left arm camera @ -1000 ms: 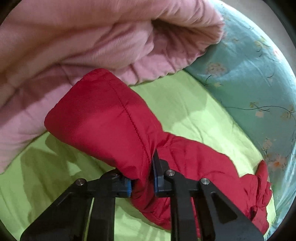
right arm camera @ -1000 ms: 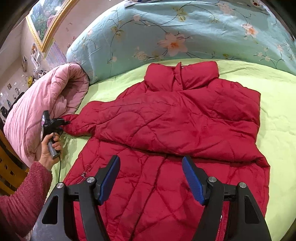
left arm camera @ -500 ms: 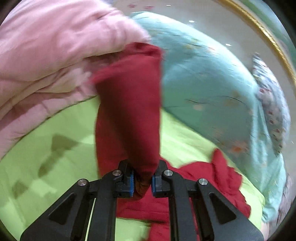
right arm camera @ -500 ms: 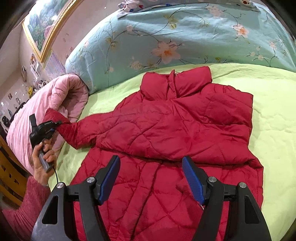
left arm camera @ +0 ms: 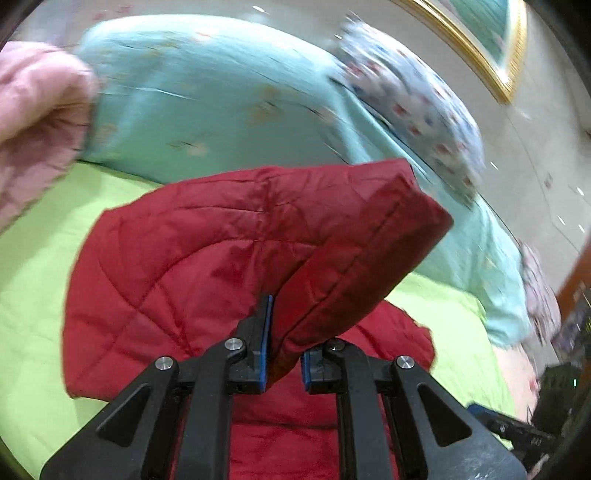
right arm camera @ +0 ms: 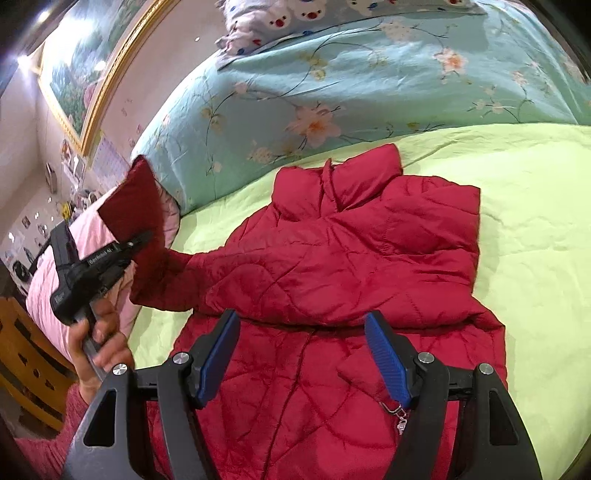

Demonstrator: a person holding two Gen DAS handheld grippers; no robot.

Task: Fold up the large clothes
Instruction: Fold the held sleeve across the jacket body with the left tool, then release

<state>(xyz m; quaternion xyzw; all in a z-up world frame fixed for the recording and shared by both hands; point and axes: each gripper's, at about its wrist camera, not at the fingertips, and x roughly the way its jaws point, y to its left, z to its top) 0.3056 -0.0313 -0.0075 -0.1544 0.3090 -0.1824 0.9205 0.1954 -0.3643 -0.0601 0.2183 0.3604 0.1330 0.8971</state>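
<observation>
Closest to us, the right gripper (right arm camera: 301, 363) hangs over the bottom half of the red jacket (right arm camera: 332, 277), and its blue fingers (right arm camera: 218, 358) are spread wide with nothing between them. A little metal zipper pull (right arm camera: 400, 419) sits just under one finger. The jacket lies flat on the green bed sheet (right arm camera: 535, 221). Its long way runs from near us up to the collar (right arm camera: 347, 177), which points at the blue flowery quilt (right arm camera: 332, 92) at the far end. One sleeve already lies folded across the chest. Off to the side, the left gripper (left arm camera: 282, 350) squeezes the end of the other sleeve (left arm camera: 258, 240) tight and holds it up off the bed, with the cuff poking up into the air. The person's left hand (right arm camera: 99, 343) holds that tool's handle, close to the pink blanket (right arm camera: 74, 258). The jacket looks puffy and soft, so I think it will bend easily but want to spring back up. The cloth looks shiny, so it may be a bit slippery and could slide out of a loose pinch. It looks light for how big it is. Good places to grab are probably the thin edges, like the cuff, the hem or the collar, not the fat middle. Far behind it all is a spotty pillow (right arm camera: 332, 14) and a picture in a gold frame (right arm camera: 96, 81) on the wall.
</observation>
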